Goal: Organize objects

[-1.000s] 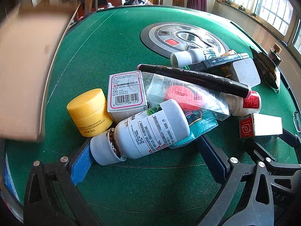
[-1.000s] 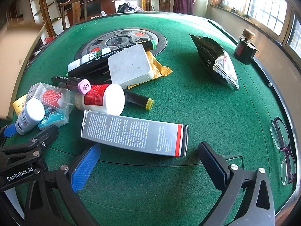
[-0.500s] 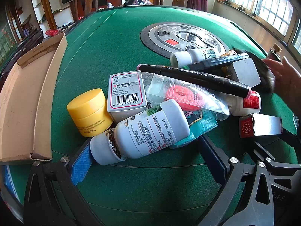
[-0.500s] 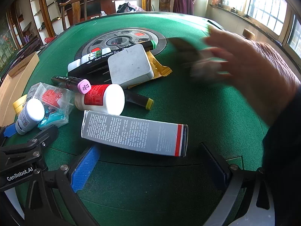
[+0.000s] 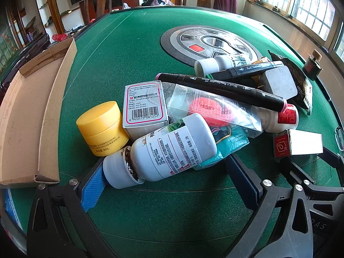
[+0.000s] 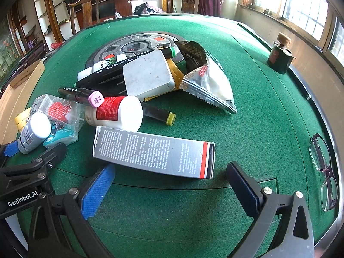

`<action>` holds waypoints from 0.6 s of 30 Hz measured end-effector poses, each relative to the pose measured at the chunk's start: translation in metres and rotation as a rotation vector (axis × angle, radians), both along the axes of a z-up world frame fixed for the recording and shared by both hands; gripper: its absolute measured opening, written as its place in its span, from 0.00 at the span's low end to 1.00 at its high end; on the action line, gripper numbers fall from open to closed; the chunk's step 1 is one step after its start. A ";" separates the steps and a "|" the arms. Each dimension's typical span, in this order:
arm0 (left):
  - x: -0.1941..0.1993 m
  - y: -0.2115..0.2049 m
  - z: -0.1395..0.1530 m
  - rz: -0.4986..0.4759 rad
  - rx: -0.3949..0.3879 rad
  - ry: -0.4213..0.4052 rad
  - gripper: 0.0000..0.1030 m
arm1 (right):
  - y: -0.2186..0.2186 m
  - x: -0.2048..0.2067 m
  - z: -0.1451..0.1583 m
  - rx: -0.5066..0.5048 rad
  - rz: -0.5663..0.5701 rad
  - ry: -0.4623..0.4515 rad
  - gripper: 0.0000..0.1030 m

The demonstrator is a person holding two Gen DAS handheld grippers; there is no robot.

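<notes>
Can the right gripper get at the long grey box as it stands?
Probably yes: the right gripper is open, the long grey box lies flat just ahead of its fingers, and nothing rests on it.

Yellow jar (image 5: 101,128), green felt table (image 5: 133,49), silver box (image 6: 153,151) with red-black end stripe.

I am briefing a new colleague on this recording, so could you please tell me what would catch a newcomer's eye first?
First, the jumbled pile on the green table: a white pill bottle lying on its side between the open left gripper fingers, with a yellow jar beside it. A long silver box lies just ahead of the open right gripper. A cardboard tray waits at the left edge.
</notes>
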State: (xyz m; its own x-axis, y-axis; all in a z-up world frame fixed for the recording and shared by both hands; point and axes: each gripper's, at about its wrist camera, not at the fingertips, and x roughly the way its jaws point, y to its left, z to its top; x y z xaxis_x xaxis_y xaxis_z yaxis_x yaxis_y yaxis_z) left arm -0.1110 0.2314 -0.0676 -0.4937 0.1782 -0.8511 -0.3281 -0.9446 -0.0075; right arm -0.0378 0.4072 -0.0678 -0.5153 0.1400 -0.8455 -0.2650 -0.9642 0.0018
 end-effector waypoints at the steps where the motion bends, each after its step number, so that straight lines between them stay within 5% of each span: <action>1: 0.000 0.000 0.000 0.000 0.000 0.000 1.00 | 0.000 0.000 0.000 0.000 0.000 0.000 1.00; 18: 0.000 0.000 0.000 0.007 0.000 0.000 1.00 | 0.000 0.000 0.000 0.000 0.002 0.000 1.00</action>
